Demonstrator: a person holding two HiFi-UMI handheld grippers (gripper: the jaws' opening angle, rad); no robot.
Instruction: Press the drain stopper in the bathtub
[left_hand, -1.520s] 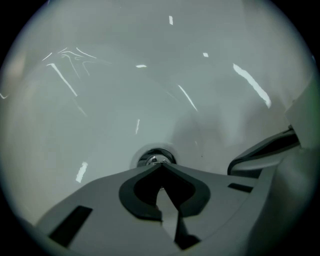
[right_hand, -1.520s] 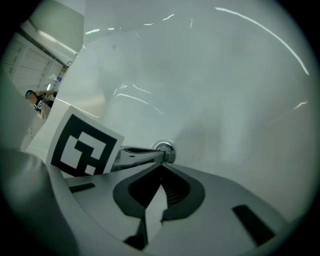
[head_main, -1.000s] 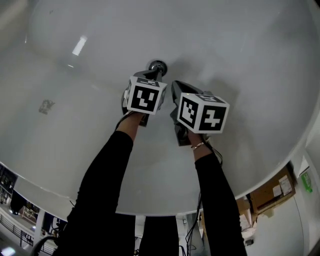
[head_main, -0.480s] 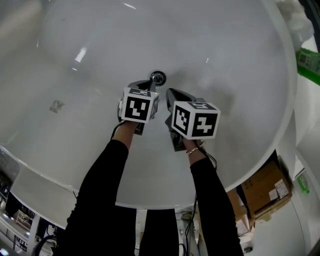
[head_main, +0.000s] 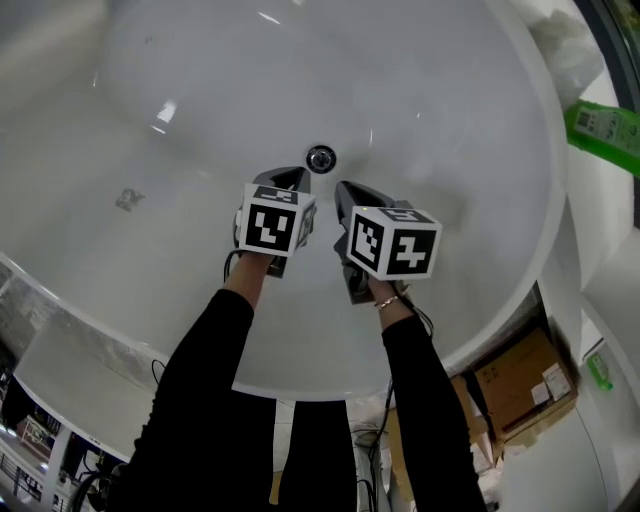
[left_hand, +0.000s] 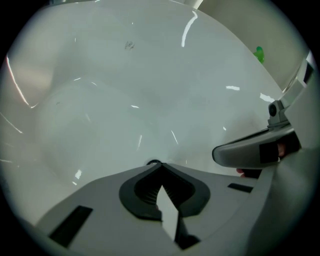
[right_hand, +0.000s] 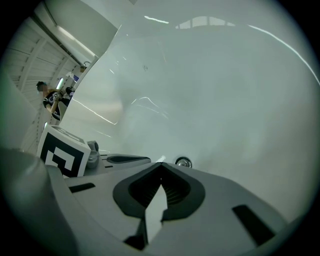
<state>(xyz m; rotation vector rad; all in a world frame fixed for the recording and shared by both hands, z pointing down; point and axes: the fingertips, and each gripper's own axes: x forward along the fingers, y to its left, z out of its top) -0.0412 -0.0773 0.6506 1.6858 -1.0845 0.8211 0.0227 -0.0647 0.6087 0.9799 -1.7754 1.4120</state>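
Round drain stopper (head_main: 321, 158) faces up in the bathtub (head_main: 470, 110) floor, just beyond left tool (head_main: 295, 176) and right tool (head_main: 343, 188). Both are closed and empty, and the left tool's tips half-hide the stopper in the left gripper view.

Warehouse or lab space: freestanding white bathtub (head_main: 420, 90), cardboard boxes (head_main: 520, 385) beside it.

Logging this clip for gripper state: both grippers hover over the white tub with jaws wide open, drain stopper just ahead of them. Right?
Not quite. The jaws are closed, not open: the left gripper and right gripper have tips meeting on nothing, as each gripper view shows. They do hover over the tub, drain stopper just ahead.
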